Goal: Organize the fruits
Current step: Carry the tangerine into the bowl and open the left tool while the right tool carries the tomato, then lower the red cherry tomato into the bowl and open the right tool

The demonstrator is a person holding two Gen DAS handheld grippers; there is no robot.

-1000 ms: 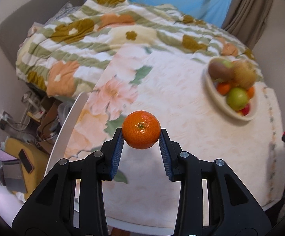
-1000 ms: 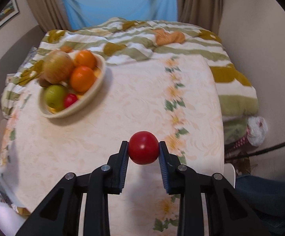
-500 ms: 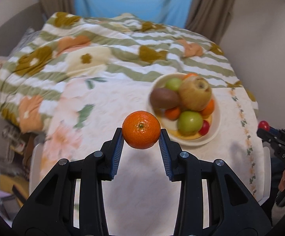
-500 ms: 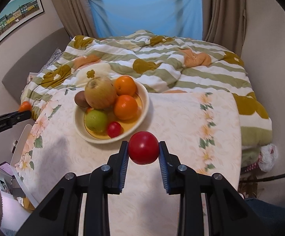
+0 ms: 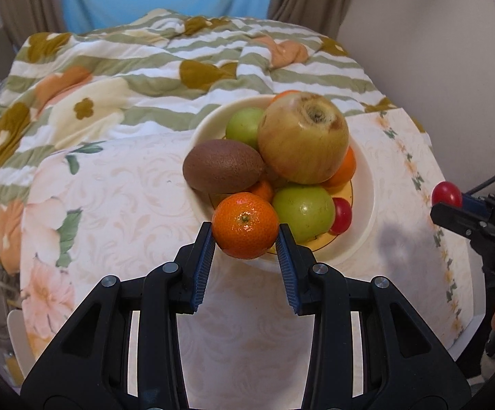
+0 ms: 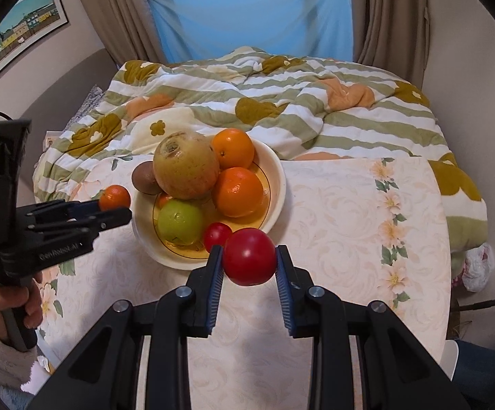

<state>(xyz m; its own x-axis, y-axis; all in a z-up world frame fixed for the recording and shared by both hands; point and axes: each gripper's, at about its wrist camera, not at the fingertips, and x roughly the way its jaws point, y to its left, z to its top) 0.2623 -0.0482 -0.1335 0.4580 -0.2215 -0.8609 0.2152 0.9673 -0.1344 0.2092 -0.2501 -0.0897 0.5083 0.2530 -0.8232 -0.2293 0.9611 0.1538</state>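
Tongs on the left (image 5: 245,239) pinch a mandarin (image 5: 245,225); right tongs (image 6: 249,261) pinch a red fruit (image 6: 249,261), both beside the bowl (image 6: 274,184) at mid-frame.

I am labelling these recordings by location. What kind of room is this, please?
Most likely a bedroom at home: a floral quilt on a bed, a curtained window, and a fruit bowl on a small table.

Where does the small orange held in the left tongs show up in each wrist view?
Left wrist view: the small orange sits low in the centre, clamped between the blue pads of the left tongs, just in front of the bowl.
Right wrist view: the same orange is at the left edge, held beside the bowl's left rim.
Shared landmark: the big yellowish fruit on top of the bowl.
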